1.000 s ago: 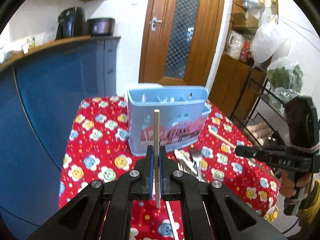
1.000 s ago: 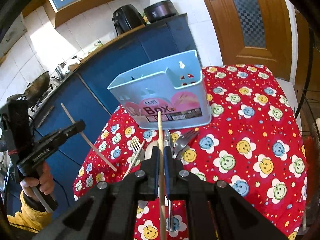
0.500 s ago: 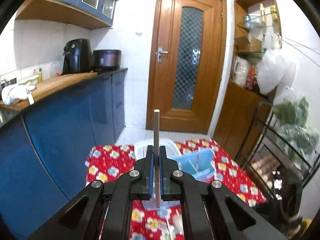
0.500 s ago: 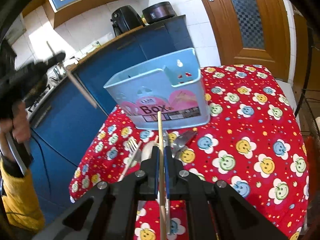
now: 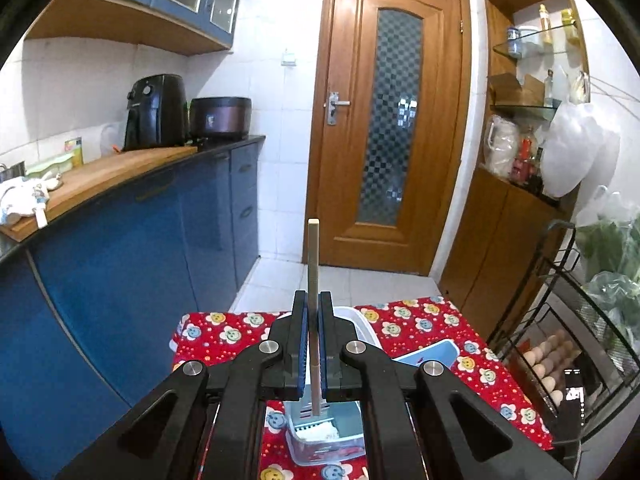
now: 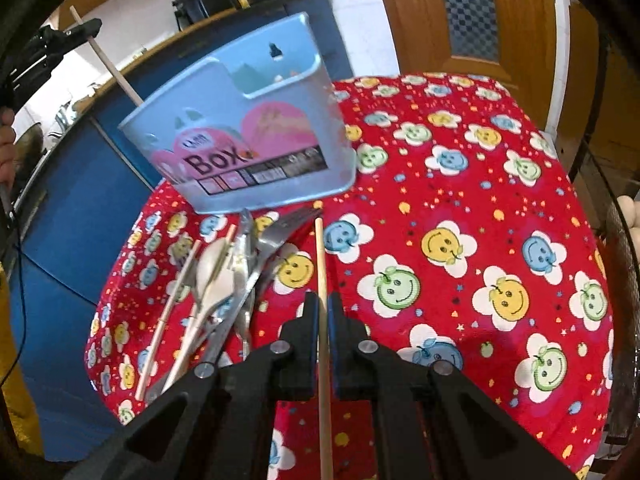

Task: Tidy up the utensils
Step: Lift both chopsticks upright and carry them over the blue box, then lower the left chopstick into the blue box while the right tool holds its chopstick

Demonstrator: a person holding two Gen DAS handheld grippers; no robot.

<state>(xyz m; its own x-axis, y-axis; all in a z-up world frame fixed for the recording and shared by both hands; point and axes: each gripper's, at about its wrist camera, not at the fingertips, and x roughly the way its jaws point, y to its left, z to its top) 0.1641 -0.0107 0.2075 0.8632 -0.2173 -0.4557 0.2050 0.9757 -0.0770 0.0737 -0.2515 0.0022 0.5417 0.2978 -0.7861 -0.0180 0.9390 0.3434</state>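
A pale blue plastic utensil box (image 6: 244,136) labelled "Box" stands upright on the red tablecloth. Just before it lies a loose pile of forks and spoons (image 6: 240,268) (metal, 1 spoon white). 2 wooden chopsticks are held aloft: one (image 5: 313,300) over the box, another (image 6: 322,320) beside the pile.

Two chopsticks held up, one (image 5: 313,280) in the left tool (image 5: 313,344), one (image 6: 322,320) in the right tool (image 6: 323,344), one blue box (image 6: 248,148), one white spoon (image 6: 214,272), two loose sticks (image 6: 168,312) on the table (image 6: 480,240)
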